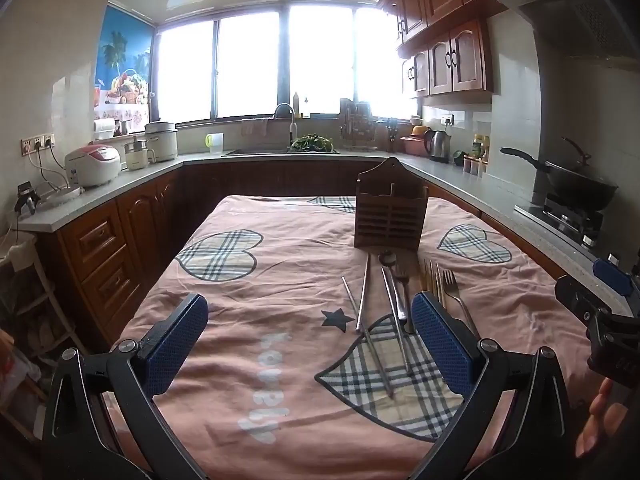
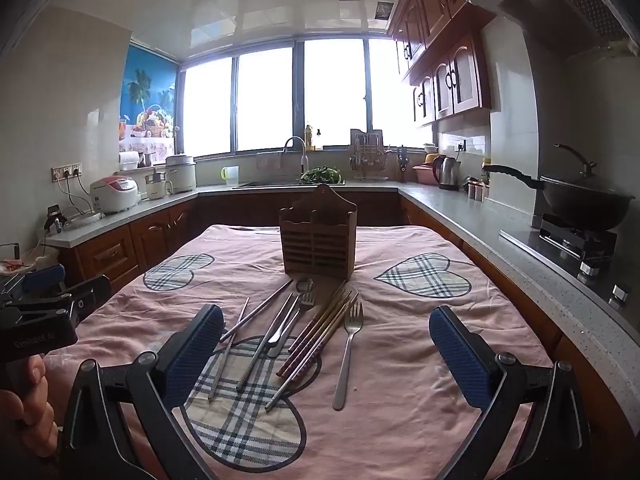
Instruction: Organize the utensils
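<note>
Two grippers: both held above the near end of the table, nothing between the fingers of either.
Left gripper: blue pads spread wide; its right pad sits in front of the utensil pile in its own view.
Right gripper: blue pads equally wide apart, framing the utensils from above the near edge.
Cloth: pink, with plaid heart patches, covering the table; rumpled in places.
Utensils: loose on the cloth, mostly over the near plaid heart, handles toward the cameras.
Metal chopsticks: several silver sticks fanned out at the left of the pile.
Spoon: lies in the middle, bowl pointing at the holder, with a second fork beside it.
Wooden chopsticks: a brown bundle lying diagonally, just right of the spoon.
Fork: apart from the others at the right, tines away from the camera.
Holder: brown slatted wooden caddy, upright on the cloth just beyond the utensils.
Behind: counter wrapping the room, with a wok on the stove at right.
</note>
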A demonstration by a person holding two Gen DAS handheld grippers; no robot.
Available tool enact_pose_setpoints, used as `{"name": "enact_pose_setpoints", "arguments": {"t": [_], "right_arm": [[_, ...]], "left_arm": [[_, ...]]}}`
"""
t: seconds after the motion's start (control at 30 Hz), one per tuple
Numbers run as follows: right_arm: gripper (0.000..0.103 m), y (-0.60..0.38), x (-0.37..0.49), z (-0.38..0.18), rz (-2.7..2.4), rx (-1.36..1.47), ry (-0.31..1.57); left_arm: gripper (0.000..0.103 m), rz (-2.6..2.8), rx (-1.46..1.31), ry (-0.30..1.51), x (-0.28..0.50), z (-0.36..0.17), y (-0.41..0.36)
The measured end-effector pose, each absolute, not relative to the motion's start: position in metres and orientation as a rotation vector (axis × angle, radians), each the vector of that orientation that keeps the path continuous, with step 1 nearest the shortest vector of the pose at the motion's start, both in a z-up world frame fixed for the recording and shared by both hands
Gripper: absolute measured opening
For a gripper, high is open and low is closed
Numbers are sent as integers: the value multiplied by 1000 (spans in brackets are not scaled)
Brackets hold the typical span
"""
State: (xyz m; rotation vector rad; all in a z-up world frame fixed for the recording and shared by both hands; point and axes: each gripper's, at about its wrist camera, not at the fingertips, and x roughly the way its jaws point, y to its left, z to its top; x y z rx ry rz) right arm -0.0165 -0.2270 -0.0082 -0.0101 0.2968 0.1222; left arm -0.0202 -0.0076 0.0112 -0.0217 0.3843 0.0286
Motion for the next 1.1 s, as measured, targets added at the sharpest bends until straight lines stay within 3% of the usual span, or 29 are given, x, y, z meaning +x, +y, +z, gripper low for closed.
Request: {"name": "enact_pose_setpoints", "arguments": {"t": [1.1], "right_arm": [[103, -227, -18, -7, 133, -17, 297]], "left_arm": [[103, 22, -22, 394, -16, 8, -4]]}}
